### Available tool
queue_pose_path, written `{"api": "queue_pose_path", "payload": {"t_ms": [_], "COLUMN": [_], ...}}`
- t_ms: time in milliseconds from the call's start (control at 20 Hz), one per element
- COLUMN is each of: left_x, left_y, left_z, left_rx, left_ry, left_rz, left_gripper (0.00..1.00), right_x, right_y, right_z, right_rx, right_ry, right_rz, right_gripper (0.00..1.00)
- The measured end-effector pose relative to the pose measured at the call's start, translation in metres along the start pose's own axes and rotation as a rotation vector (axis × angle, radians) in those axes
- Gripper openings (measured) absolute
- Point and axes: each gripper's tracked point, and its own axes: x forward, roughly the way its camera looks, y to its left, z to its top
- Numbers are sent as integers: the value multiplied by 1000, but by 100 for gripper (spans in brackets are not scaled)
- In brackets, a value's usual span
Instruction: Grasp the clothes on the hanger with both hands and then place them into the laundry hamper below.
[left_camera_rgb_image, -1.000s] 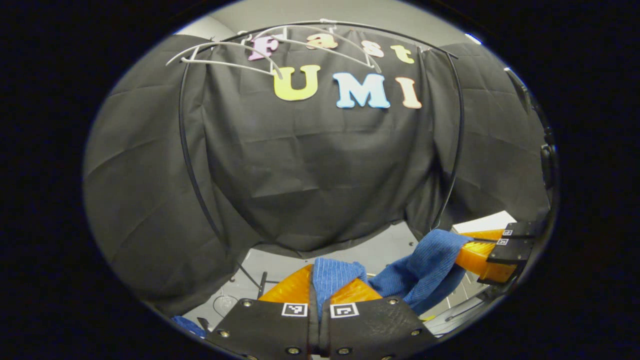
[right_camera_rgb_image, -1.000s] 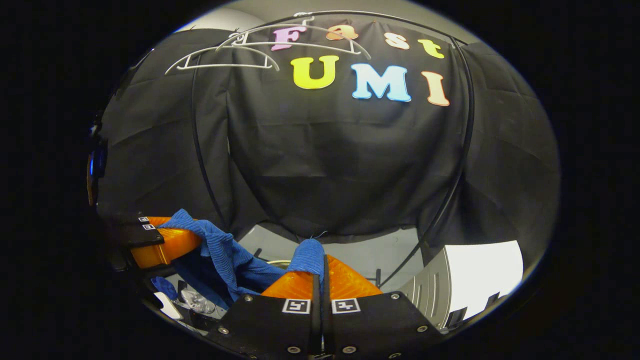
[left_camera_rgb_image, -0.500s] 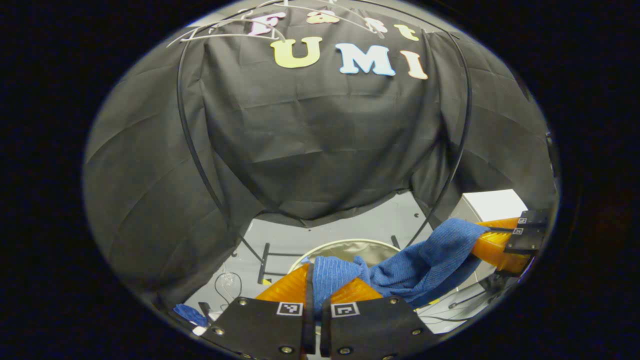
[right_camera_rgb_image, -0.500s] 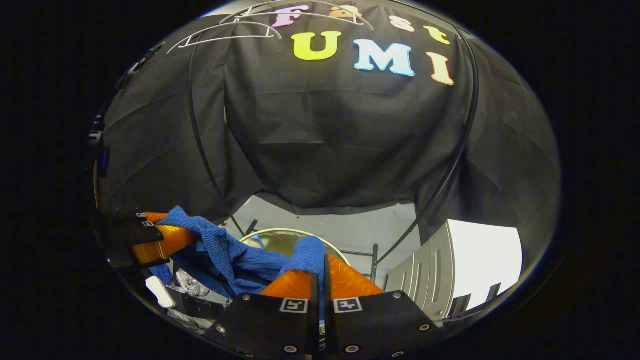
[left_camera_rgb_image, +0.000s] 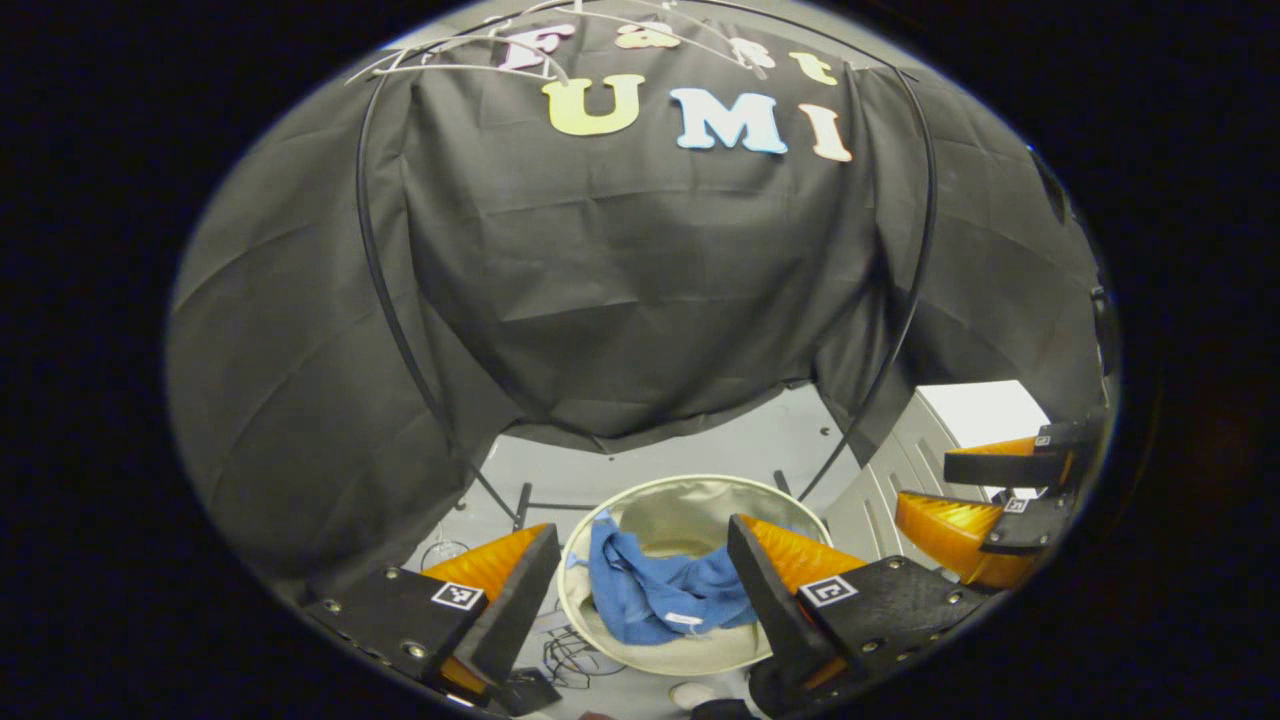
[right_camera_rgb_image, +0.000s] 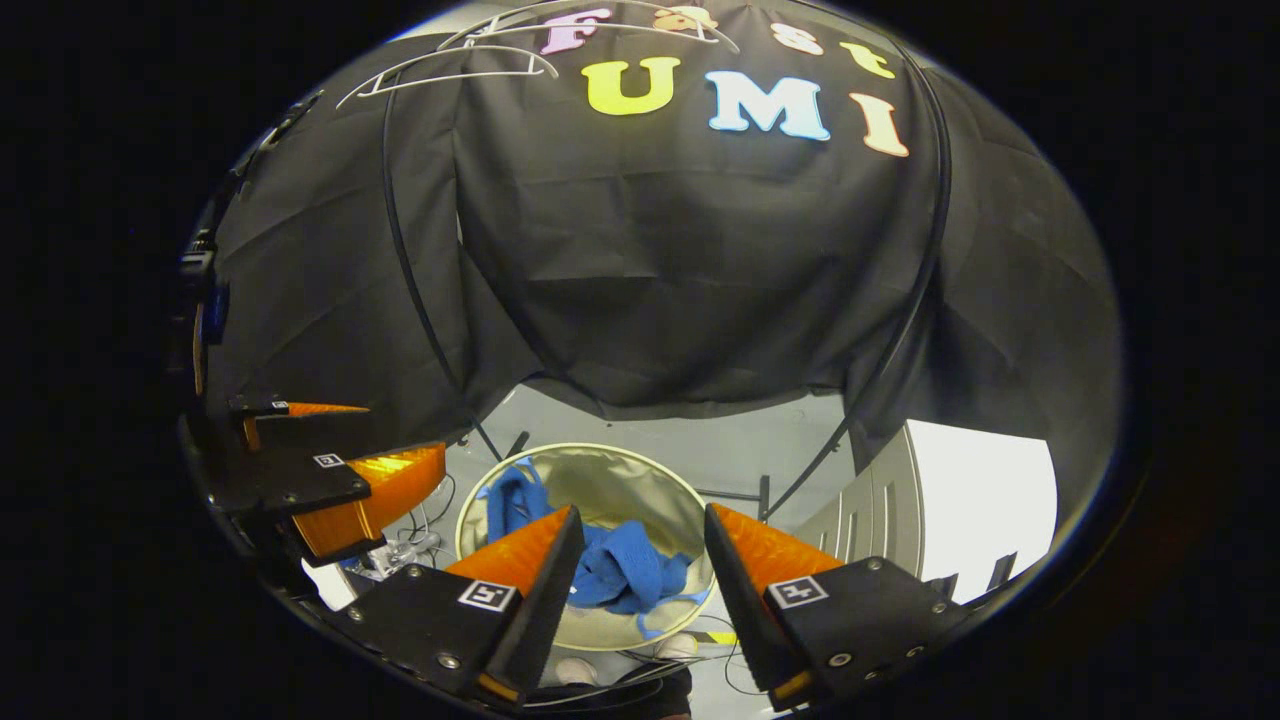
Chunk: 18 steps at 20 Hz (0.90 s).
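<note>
Here, blue garment (left_camera_rgb_image: 660, 595) lies inside hamper (left_camera_rgb_image: 690, 487); left gripper (left_camera_rgb_image: 640, 575) and right gripper (right_camera_rgb_image: 640, 560) gape empty above it; withdraw straight upward, avoiding snags.

Counted: one blue garment (left_camera_rgb_image: 660, 598) lying in one round laundry hamper (left_camera_rgb_image: 700, 487); two white hangers (right_camera_rgb_image: 450, 72) bare on one black rack (right_camera_rgb_image: 400, 260); two grippers, left (left_camera_rgb_image: 640, 555) and right (right_camera_rgb_image: 640, 535), each with both fingers spread wide; one white cabinet (right_camera_rgb_image: 985, 500) beside the hamper
</note>
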Motion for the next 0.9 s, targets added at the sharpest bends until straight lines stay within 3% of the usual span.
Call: {"api": "queue_pose_path", "payload": {"t_ms": [150,500,600,900], "left_x": [-5,-13,-15,-80], "left_y": [-2,13,15,20], "left_z": [1,12,21,119], "left_rx": [4,-8,-16,-13], "left_ry": [-6,-50,-74,-269], "left_rz": [-3,21,37,46], "left_gripper": [98,96,100,97], "right_x": [-7,-16,-25,-83], "right_y": [-3,-5,-8,-41], "right_z": [3,3,13,86], "right_rx": [-5,19,23,15], "right_ry": [-22,-39,-68,-264], "right_rz": [-17,-36,-41,-78], "right_gripper": [94,94,94,94]}}
